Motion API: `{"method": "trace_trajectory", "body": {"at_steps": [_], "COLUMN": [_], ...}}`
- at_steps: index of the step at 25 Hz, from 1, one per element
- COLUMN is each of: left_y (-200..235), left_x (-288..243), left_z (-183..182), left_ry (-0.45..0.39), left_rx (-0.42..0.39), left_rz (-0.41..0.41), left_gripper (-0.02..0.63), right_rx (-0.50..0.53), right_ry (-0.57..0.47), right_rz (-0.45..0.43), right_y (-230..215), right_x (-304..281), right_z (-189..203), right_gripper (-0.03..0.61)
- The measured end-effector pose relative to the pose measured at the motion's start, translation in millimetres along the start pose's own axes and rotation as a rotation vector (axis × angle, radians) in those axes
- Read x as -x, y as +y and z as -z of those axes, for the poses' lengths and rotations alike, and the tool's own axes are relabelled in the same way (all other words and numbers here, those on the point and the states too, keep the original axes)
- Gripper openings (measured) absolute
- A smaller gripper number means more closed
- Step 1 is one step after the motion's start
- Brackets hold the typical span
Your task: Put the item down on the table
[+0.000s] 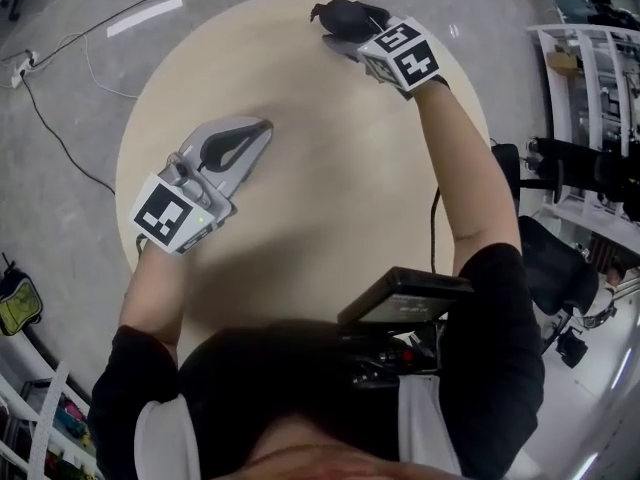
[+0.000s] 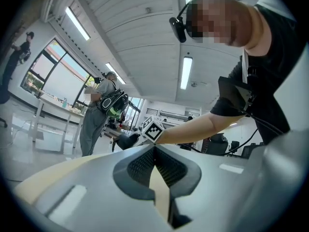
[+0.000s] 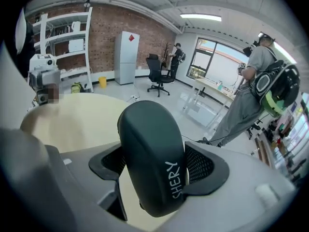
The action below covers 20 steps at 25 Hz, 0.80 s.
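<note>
A dark oval case [image 3: 152, 158] with white lettering sits between the pads of my right gripper [image 3: 159, 164], which is shut on it. In the head view the case [image 1: 343, 14] is at the far edge of the round beige table [image 1: 340, 178], with the right gripper [image 1: 345, 30] and its marker cube [image 1: 405, 56] just behind it. I cannot tell whether the case touches the tabletop. My left gripper [image 1: 264, 126] is low over the table's left part, jaws together at the tips and nothing between them. The left gripper view shows its fingertips [image 2: 154, 148] meeting, with the case [image 2: 126, 140] far beyond.
Cables [image 1: 60, 68] trail over the floor to the left of the table. A black office chair [image 1: 560, 268] and white shelving [image 1: 590, 68] stand at the right. A person with a backpack [image 3: 260, 81] stands past the table's far side. A black device [image 1: 400, 303] hangs at the wearer's chest.
</note>
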<state>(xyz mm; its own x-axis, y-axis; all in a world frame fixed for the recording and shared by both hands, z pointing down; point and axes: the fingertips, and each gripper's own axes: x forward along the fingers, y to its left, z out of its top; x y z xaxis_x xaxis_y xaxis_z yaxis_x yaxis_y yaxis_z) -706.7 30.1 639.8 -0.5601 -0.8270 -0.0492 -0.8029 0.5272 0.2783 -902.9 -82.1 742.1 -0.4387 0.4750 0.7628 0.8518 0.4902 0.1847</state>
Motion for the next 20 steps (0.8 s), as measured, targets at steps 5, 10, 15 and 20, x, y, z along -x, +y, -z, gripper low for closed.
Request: {"method": "trace_trajectory", "body": {"at_steps": [5,10,15,20], "left_y": [11.5,15.9,-5.2,-46.2], "left_x": [6.6,7.2,0.0,17.7], "left_z": [6.1,13.7,3.0,-14.1], "left_ry": [0.039,0.01,0.014,0.078], "left_rx": [0.02,0.0,-0.023,0.005], "left_rz": [-0.023,-0.037,-0.016,-0.007], "left_gripper": [-0.005,-0.005,-0.005,-0.005], "right_rx": [0.136,0.227,0.174,-0.097], "right_ry": [0.093,0.149,0.04,-0.182], "right_rz": [0.006,-0.084,-0.074,-0.048], "right_y": [-2.7,22.3,25.0,44.2], "right_x": [-49.4,-77.9,-30.2,77.4], "right_z": [-2.6,6.2,-5.7,-9.0], "right_gripper": [0.385,0.535,0.585,0.54]}}
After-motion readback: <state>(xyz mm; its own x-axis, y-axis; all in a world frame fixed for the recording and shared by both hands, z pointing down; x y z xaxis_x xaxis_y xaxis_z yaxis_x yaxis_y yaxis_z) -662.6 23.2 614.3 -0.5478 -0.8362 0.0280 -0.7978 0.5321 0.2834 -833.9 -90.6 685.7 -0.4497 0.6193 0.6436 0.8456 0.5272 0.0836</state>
